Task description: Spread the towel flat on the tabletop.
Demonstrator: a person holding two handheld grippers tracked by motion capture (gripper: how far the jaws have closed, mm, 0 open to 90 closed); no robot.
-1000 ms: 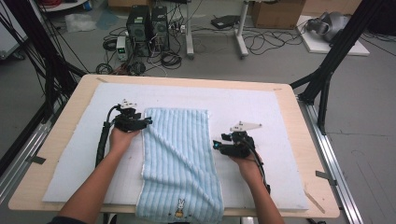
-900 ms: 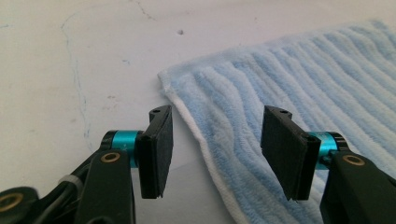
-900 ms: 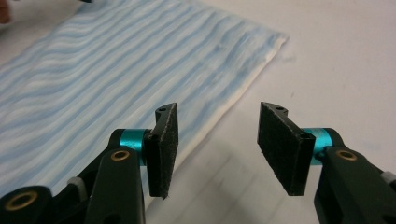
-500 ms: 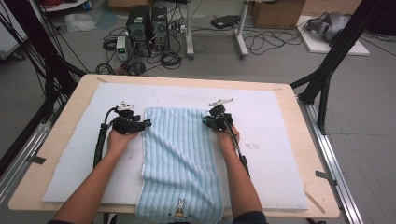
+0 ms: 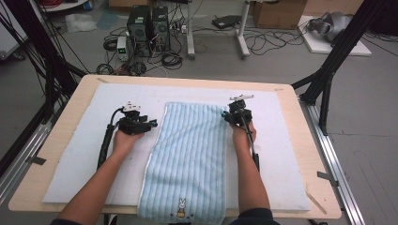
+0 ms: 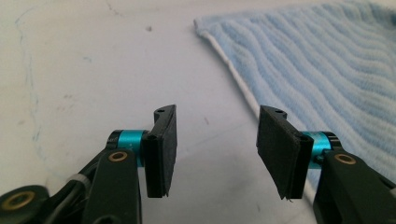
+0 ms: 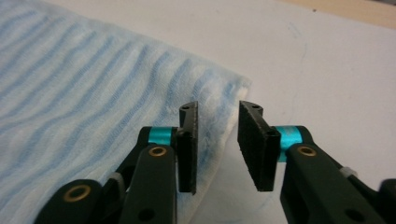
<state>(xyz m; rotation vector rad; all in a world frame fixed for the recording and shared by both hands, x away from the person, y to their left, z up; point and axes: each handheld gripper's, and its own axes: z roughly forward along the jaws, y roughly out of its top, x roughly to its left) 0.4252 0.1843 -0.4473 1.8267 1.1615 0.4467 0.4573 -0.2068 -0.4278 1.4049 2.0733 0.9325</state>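
Cables, computer towers and cardboard boxes crowd the grey floor beyond a wooden tabletop (image 5: 61, 140), which carries a white mat (image 5: 84, 154) so the cloth has a clean, even base. On the mat lies a light blue striped towel (image 5: 190, 164) with a small rabbit motif at its near hem; it runs lengthwise away from the person, and its near end hangs a little over the tabletop's edge.

Each hand sits at one far corner, which suits taking both corners at once and folding the towel toward the near end. The left gripper (image 5: 149, 124) rests just beside the towel's left edge, its fingers (image 6: 161, 149) spread apart over bare mat with nothing between them; the hem (image 6: 243, 88) runs past to one side. The right gripper (image 5: 227, 114) is at the far right corner. Its jaws have just been opening, and its fingers (image 7: 189, 147) stand slightly apart, straddling the towel's edge (image 7: 224, 126) without pinching it. My guess is the right needs a fresh bite.
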